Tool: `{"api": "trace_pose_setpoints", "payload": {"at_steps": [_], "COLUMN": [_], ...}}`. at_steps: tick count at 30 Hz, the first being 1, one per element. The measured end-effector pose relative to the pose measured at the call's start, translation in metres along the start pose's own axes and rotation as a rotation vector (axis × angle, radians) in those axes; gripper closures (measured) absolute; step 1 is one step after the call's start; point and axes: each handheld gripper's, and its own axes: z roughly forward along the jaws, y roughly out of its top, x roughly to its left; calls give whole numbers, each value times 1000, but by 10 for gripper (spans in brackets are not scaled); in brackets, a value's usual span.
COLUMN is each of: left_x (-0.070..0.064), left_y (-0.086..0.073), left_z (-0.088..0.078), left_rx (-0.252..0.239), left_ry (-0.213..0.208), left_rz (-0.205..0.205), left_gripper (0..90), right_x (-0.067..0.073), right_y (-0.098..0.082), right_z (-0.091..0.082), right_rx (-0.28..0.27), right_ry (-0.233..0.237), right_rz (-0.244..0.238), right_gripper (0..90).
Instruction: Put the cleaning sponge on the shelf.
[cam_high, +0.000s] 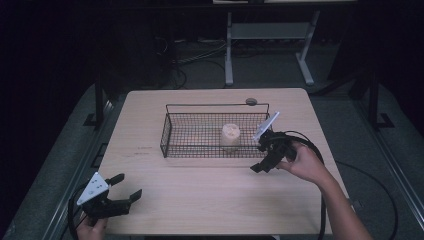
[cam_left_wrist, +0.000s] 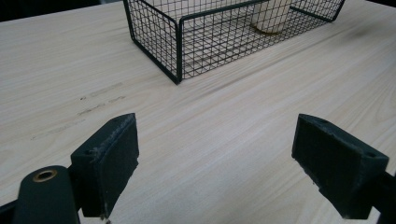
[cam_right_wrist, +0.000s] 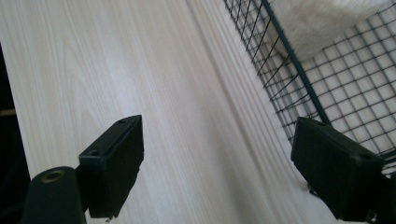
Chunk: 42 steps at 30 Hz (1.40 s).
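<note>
A black wire basket (cam_high: 170, 131) stands in the middle of the pale wooden table (cam_high: 210, 195). Inside it, toward its right end, a cream cylinder (cam_high: 230, 136) stands upright. My right gripper (cam_high: 259, 157) is open at the basket's front right corner, held by a hand. In the right gripper view its jaws (cam_right_wrist: 217, 158) are wide apart, with the basket's front rim (cam_right_wrist: 289, 51) running toward the right jaw and the pale cylinder (cam_right_wrist: 317, 23) behind the mesh. My left gripper (cam_high: 129, 185) is open and empty near the table's front left corner. It faces the basket's corner (cam_left_wrist: 179, 46) and the cylinder (cam_left_wrist: 271, 18).
A small dark round thing (cam_high: 251, 101) lies on the table by the basket's back right corner. Faint dark marks (cam_left_wrist: 100, 93) show on the wood left of the basket. A white desk frame (cam_high: 229, 50) and cables stand on the floor beyond the table.
</note>
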Motion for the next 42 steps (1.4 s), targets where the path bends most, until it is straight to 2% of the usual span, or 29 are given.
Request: {"api": "trace_pose_setpoints", "payload": {"at_steps": [1,15,24,27,42], "left_x": [0,0,0,0,0], "left_y": [0,0,0,0,-1], "left_z": [0,1,1,1,0], "left_rx": [0,2,3,3,5], "left_ry": [-1,-2,-2,-2,0], "left_rz": [1,1,0,0,-1], "left_gripper": [139,139,140,139,139], "right_x": [1,6,11,12,17], "right_y": [-1,-23,-33,-36,-59], "right_z": [1,7,8,10,11], "right_rx": [14,-8,-23,-11,-41], "right_ry": [-4,24,28,26,23], "right_rz": [-2,27,30,37,77], "right_gripper": [165,165,164,162,163]}}
